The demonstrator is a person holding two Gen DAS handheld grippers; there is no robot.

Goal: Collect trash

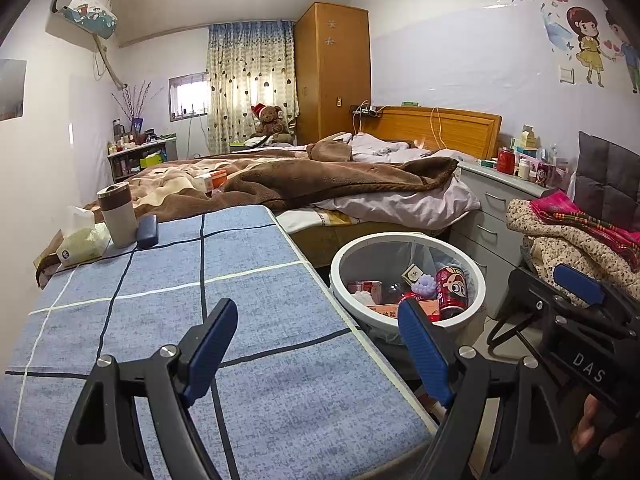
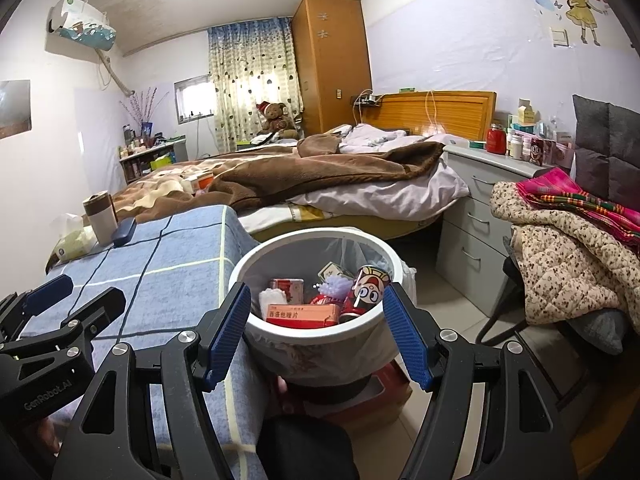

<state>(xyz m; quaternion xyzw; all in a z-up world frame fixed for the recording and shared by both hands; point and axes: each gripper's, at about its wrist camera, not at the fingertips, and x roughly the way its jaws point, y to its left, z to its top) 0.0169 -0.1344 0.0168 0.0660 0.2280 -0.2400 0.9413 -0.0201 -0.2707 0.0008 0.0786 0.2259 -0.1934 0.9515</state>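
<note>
The bedroom has pale walls, a wall sticker of cartoon children high at the right, an air conditioner high at the left, and a patterned curtain over the far window beside a tall wooden wardrobe. A bed fills the middle of the room, its wooden headboard against the right wall, a rumpled brown blanket spread over it and a teddy bear sitting past its far side. A grey nightstand crowded with bottles and boxes stands just beside the headboard, and a heap of quilted and pink fabric lies nearer at the right. The counter in the foreground wears a blue cloth with dark and pale grid lines; most of it is bare, and at its far left corner a tissue pack, a brown-lidded cup and a dark case sit close together. The white trash bin stands just beside the counter's right edge, lined with a clear bag and holding a red cartoon can, an orange medicine box, a red and white box, white tissue and a lilac puff. The left tongs hang released over the counter's right edge with nothing between them. The right tongs are released too, their blue pads either side of the bin's near rim in view, gripping nothing.
</note>
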